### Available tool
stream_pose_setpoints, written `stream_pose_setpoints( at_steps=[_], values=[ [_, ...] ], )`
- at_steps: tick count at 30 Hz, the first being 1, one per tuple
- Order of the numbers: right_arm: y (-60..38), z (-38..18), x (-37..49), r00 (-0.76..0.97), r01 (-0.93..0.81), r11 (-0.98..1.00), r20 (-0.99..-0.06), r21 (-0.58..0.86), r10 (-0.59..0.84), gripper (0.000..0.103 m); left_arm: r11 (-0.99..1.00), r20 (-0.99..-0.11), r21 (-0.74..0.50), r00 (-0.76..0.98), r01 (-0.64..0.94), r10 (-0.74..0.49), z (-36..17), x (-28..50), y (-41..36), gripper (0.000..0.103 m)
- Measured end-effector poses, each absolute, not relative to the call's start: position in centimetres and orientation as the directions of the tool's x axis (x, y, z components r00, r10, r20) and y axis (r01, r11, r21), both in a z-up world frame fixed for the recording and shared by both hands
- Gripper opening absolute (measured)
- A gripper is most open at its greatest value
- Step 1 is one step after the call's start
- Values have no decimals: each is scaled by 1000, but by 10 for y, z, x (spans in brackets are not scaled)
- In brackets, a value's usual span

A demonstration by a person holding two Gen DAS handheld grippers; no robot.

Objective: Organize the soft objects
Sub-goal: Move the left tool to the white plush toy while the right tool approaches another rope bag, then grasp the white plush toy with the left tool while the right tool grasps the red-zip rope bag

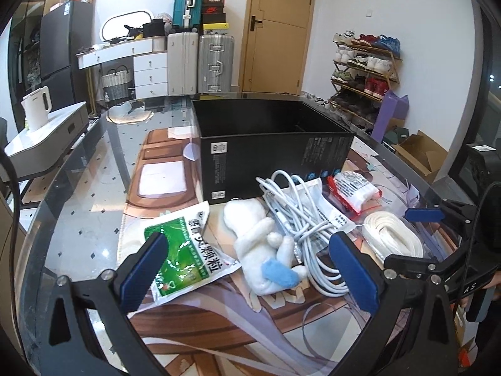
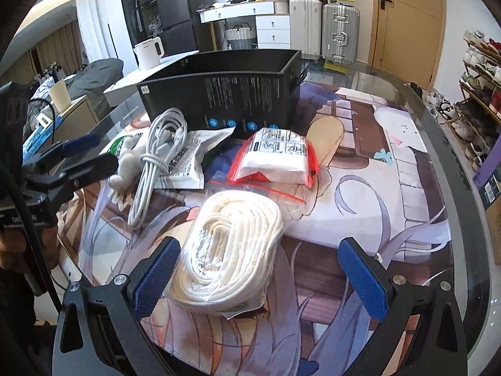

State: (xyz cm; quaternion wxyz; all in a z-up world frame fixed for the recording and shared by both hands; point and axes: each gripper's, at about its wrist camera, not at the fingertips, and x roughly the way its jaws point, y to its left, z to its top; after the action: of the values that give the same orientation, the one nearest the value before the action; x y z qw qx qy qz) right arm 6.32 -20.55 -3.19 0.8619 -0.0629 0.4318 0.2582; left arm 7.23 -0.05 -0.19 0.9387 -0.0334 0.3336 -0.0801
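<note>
A white plush toy (image 1: 266, 247) with a blue patch lies on the printed mat, between the open jaws of my left gripper (image 1: 250, 269). Beside it lie a green sachet (image 1: 181, 250), a white cable bundle (image 1: 300, 219) on a white pouch, and a red-edged bag of white cloth (image 1: 353, 191). An open black box (image 1: 272, 150) stands behind them. My right gripper (image 2: 260, 279) is open around a bagged coil of white rope (image 2: 228, 250). The cable (image 2: 156, 163), the red-edged bag (image 2: 278, 153) and the box (image 2: 225, 97) also show in the right wrist view.
The round glass table's dark rim (image 2: 463, 188) curves at the right. A white kettle (image 1: 37, 106) stands on a side cabinet at the left. Suitcases (image 1: 200, 62), a door and a shoe rack (image 1: 366, 72) stand behind the table.
</note>
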Motion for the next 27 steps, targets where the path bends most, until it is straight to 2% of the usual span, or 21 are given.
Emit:
stream_pose_setpoints(
  at_steps=[4, 10, 13, 17, 22, 24, 27],
  values=[
    [-209, -31, 63, 478, -510, 847, -769, 151, 425, 102, 982, -628, -113, 755, 151, -189, -3, 74, -5, 103],
    [-210, -33, 61, 491, -509, 854, -778, 111, 393, 102, 983, -638, -70, 750, 167, -173, -5, 78, -11, 102],
    [-214, -34, 61, 491, -507, 854, -777, 113, 394, 102, 983, -647, -63, 744, 170, -170, -5, 79, -10, 94],
    [-219, -34, 63, 496, -495, 862, -777, 114, 388, 102, 985, -647, -64, 745, 161, -164, -5, 78, -5, 91],
    [-221, -34, 66, 501, -487, 866, -775, 115, 385, 102, 985, -656, -52, 738, 165, -158, -6, 78, -3, 80],
    [-221, -34, 66, 501, -489, 864, -774, 118, 389, 102, 983, -654, -50, 739, 176, -165, -6, 78, -5, 68],
    [-221, -34, 65, 499, -490, 863, -773, 122, 393, 102, 980, -655, -51, 734, 193, -179, -7, 78, -7, 59]
  ],
)
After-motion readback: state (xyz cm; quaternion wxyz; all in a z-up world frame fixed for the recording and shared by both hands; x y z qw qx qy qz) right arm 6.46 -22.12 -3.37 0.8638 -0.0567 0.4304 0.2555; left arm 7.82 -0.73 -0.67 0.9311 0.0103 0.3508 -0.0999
